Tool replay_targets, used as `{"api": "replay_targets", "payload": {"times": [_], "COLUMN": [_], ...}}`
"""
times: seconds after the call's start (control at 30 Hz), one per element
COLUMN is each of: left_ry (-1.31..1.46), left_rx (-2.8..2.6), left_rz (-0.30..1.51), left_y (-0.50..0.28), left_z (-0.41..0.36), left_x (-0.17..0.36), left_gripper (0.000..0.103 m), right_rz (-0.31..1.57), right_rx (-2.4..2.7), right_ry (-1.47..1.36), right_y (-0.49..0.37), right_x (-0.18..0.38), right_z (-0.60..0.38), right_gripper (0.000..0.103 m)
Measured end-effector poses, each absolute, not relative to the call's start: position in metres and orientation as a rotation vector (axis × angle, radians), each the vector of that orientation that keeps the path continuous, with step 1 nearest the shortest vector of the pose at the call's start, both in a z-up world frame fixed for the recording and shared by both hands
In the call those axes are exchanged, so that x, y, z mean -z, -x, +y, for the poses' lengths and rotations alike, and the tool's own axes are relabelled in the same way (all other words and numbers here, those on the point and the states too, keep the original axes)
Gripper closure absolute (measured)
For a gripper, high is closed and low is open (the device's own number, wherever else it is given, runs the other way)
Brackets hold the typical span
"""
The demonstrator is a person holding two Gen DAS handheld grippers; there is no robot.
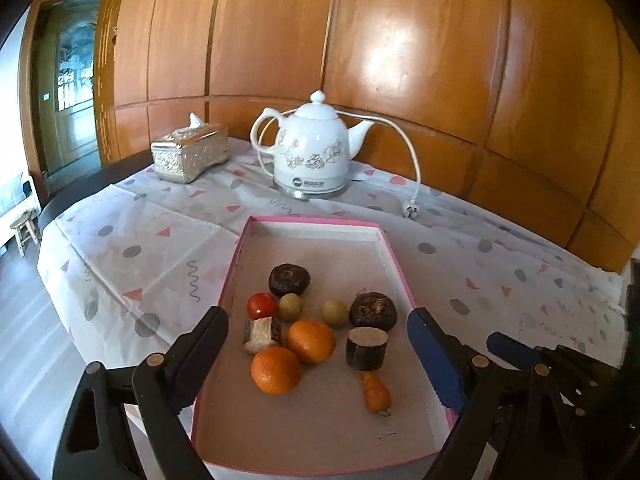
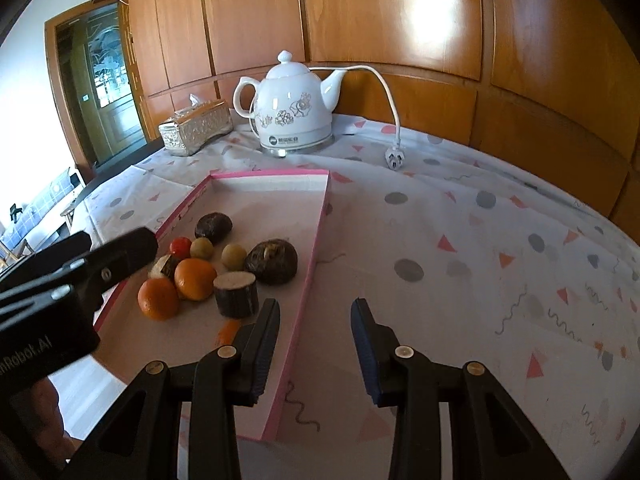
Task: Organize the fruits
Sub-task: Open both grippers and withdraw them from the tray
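A round table under a patterned cloth (image 1: 120, 248) fills my view, with a wood-panelled wall (image 1: 400, 40) behind it. On the cloth lies a shallow pink-edged box (image 1: 316, 226), and beyond it stand a white kettle (image 1: 312, 148) and a silver tissue box (image 1: 188, 154).

My left gripper (image 1: 318, 332) hangs over the near end of the box, its jaws spread wide and holding nothing. My right gripper (image 2: 316, 340) straddles the box's right wall, jaws likewise apart and empty.

All the fruit sits clustered inside the box: two oranges (image 1: 276, 370) touching each other, two dark round fruits (image 1: 372, 312), two cut cane pieces (image 1: 366, 348), a small carrot (image 1: 376, 394), a red tomato (image 1: 262, 306) and two small yellow-green fruits (image 1: 335, 313).
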State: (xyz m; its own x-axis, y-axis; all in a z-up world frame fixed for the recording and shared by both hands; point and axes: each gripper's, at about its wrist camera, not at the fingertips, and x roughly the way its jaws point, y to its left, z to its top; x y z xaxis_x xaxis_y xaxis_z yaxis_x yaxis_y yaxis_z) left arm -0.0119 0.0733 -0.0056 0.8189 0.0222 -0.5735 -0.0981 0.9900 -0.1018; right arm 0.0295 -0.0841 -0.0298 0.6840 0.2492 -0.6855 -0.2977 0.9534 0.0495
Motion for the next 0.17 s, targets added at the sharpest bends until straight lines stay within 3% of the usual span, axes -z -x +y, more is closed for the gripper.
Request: {"api": "replay_targets", "payload": {"times": [0.17], "left_ry": [0.101], "left_rx": [-0.063], "left_rz": [0.592], "left_y": [0.0165], "left_z": [0.0674], "left_x": [0.0013], "left_gripper": [0.011], "right_rz": [0.758], "right_rx": [-0.291], "right_ry": [0.063], "right_y": [-0.0229], "right_x": [0.031], "right_z": [-0.0885], "right_gripper": [0.066]}}
